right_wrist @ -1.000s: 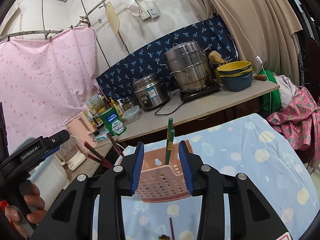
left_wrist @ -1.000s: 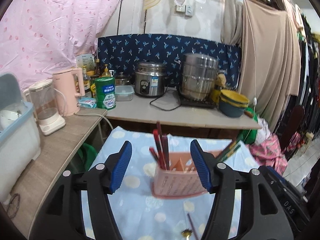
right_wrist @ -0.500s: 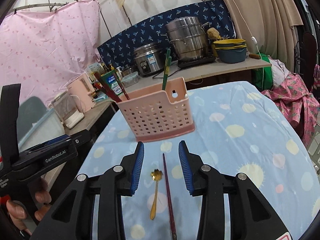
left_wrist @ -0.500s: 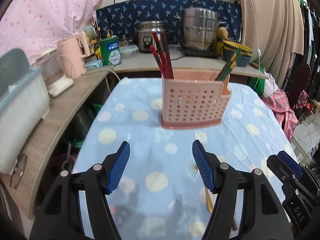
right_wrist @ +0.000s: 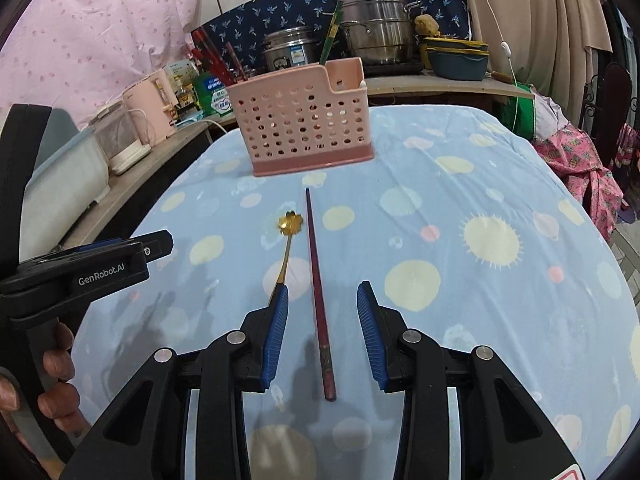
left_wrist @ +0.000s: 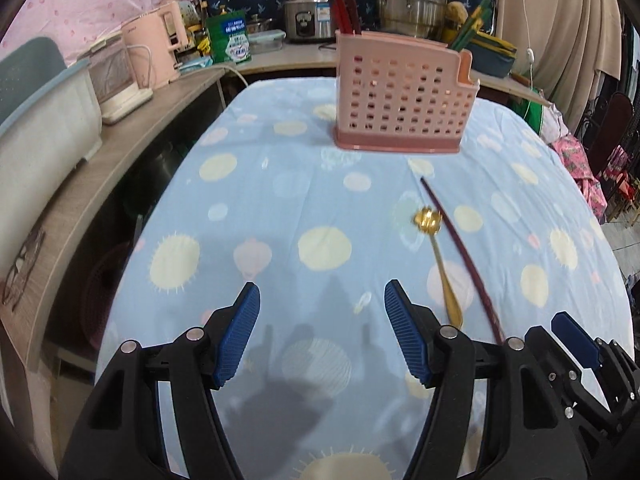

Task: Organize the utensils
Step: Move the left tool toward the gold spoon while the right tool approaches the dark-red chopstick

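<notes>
1. The right gripper (right_wrist: 322,330) hangs low over the table with its blue-padded fingers spread apart and nothing pinched; the dark red chopstick (right_wrist: 317,292) lies on the cloth in the gap between them, touching neither pad as far as the right wrist view shows.
2. The gold spoon (right_wrist: 287,242) lies just left of that chopstick, nearly parallel to it, its flower-shaped bowl pointing toward the basket; the end of its handle passes out of sight behind the left finger pad (right_wrist: 276,332) of the right gripper (whether it touches the pad cannot be told).
3. The left gripper (left_wrist: 322,334) is also spread wide and holds nothing, with only bare cloth between its fingers; the spoon and chopstick lie off to its right.
4. In the right wrist view the left gripper's black body shows at the left edge, held in the person's hand (right_wrist: 52,384).
5. Farther out, near the far edge of the table, the pink perforated utensil basket (right_wrist: 304,122) stands upright on the blue tablecloth (right_wrist: 460,280) with its pale spots.
6. Red chopsticks (left_wrist: 340,4) stick up from the basket's left end and green chopsticks (left_wrist: 470,28) lean out at its right end.
7. Beyond the table a counter carries a steel steamer pot (right_wrist: 376,26), a rice cooker (right_wrist: 290,52), a green canister (left_wrist: 232,38) and a pink kettle (left_wrist: 158,44).
</notes>
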